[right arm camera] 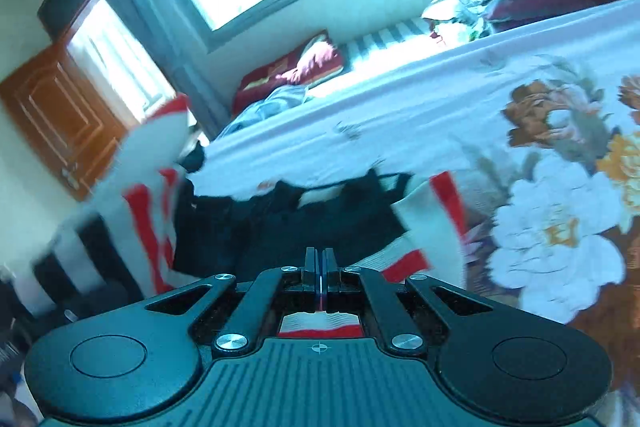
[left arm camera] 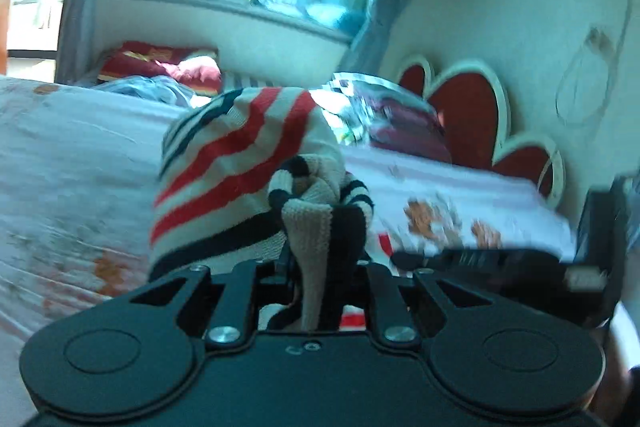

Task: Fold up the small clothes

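The left hand-held gripper (left arm camera: 310, 227) grasps the striped red, cream and navy knitted garment (left arm camera: 240, 163) above the flower-printed bed sheet (left arm camera: 72, 155); the right hand-held gripper (right arm camera: 321, 267) is clenched, seemingly empty.

No legible text, label, brand or number on anything in view
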Available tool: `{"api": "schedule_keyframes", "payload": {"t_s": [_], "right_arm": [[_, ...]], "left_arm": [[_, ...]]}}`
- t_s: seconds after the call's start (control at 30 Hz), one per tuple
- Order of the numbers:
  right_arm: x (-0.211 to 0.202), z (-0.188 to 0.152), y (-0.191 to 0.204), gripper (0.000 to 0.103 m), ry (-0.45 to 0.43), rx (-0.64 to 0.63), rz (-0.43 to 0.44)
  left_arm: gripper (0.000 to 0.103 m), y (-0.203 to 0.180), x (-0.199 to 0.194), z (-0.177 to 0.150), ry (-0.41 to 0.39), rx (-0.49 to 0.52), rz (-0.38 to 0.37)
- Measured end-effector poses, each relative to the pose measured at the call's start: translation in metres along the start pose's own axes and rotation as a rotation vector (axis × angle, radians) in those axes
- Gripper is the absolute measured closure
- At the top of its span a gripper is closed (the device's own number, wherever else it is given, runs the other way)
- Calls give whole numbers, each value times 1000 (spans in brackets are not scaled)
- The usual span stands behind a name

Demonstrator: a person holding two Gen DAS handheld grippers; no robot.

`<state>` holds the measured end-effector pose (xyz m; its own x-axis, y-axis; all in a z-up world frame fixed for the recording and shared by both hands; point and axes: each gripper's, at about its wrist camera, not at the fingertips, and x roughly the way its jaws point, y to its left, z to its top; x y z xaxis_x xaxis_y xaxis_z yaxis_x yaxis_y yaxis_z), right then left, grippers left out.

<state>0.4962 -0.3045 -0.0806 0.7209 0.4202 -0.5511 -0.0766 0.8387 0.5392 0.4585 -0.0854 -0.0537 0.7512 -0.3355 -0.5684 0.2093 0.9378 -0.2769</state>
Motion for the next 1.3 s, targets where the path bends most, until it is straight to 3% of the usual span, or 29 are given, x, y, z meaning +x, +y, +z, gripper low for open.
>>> {"api": "schedule_keyframes", "payload": {"t_s": [0.1, 0.13, 0.2, 0.23, 0.3, 0.37, 0.43, 0.53, 0.6, 0.73, 0.8, 1.0, 1.07, 1.1, 1.23, 1.3], "right_arm": [[-35, 15, -42, 103, -26, 137, 9], [-42, 20, -52, 101, -21, 172, 17], [-51, 23, -66, 57, 2, 208, 19], [-57, 23, -68, 27, -12, 211, 24], [-60, 22, -70, 27, -11, 203, 87], [-53, 18, -66, 36, 28, 192, 126], [-40, 9, -58, 40, 78, 178, 146], [-21, 0, -53, 40, 142, 160, 145], [-8, -2, -53, 40, 153, 140, 127], [20, 0, -51, 40, 165, 72, 109], [33, -1, -47, 42, 176, 23, 79], [57, 2, -48, 50, 125, -9, 47], [62, 7, -45, 81, 127, -30, 53], [59, 9, -41, 88, 111, -64, 45], [26, 17, -23, 94, -20, -220, 20], [12, 23, -24, 94, -72, -235, 32]], "left_arm": [[72, -46, 51, -29, 214, 75, -59], [72, -54, 59, -36, 265, 83, -90], [71, -58, 45, -38, 212, 75, -113], [70, -53, 33, -33, 175, 61, -122], [68, -32, 10, -21, 89, 20, -102], [69, -9, 2, -8, 48, 13, -6], [69, 17, 6, -1, 62, 1, 52], [71, 35, 26, 4, 127, -5, 47], [69, 40, 33, -3, 140, 23, 76], [69, 53, 42, -12, 152, -23, 62], [70, 52, 41, -15, 167, 17, 69], [70, 60, 42, -14, 169, 28, 22], [70, 63, 41, -17, 151, 20, 9], [70, 63, 40, -18, 137, 15, 5], [75, 52, 39, -14, 111, 24, -19], [77, 39, 47, -8, 129, 83, 1]]}}
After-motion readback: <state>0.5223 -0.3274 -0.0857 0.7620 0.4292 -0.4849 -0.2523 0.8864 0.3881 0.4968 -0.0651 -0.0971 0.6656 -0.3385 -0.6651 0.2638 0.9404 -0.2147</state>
